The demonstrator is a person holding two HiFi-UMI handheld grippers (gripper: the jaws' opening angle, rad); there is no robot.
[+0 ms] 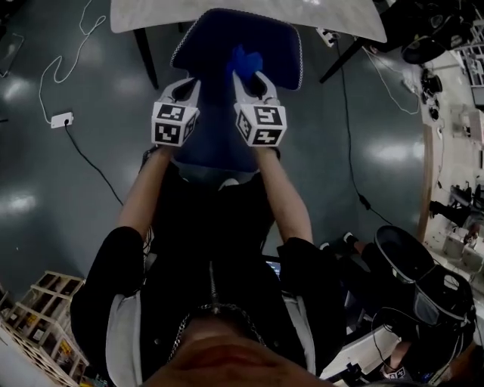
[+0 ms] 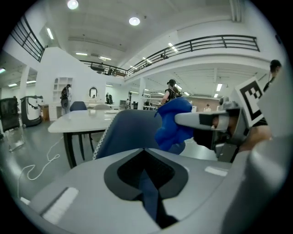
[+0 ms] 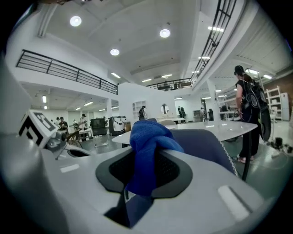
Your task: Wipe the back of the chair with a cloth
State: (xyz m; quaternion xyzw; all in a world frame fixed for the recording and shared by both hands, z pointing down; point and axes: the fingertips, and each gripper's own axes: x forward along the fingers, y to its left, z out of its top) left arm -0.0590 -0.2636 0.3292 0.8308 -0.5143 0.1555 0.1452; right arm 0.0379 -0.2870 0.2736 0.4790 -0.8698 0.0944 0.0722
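One blue cloth (image 3: 149, 136) to report, bunched up and pinched in our right gripper (image 1: 257, 82). Its jaws are clamped on the cloth, so a fat fold pokes out past the tips and a tail hangs down through the gap behind them. The cloth sits right up at the top of the chair back (image 1: 221, 113), toward its right half in the head view. From the left gripper view it looks pressed against the blue fabric, though we can't swear it's touching.

Our left gripper (image 2: 144, 151) is just beside the right one, about level with it, over the left half of the chair back. Its jaws are closed together with nothing between them. The only blue in the slit behind the tips is the chair showing through. We can't tell whether this gripper rests on the chair.

Further out, the chair faces a white table (image 1: 151, 17) with dark legs, and its top edge is near the table's rim. The floor (image 1: 45, 196) is dark grey and shiny. On it a white cable (image 1: 53, 72) runs to a small white plug box (image 1: 62, 119) on the left, and a black cable (image 1: 349, 128) trails on the right. Pale crates (image 1: 41, 306) sit at the lower left. Both gripper views show a big bright hall with a balcony railing (image 2: 201, 43) and a few people standing around.
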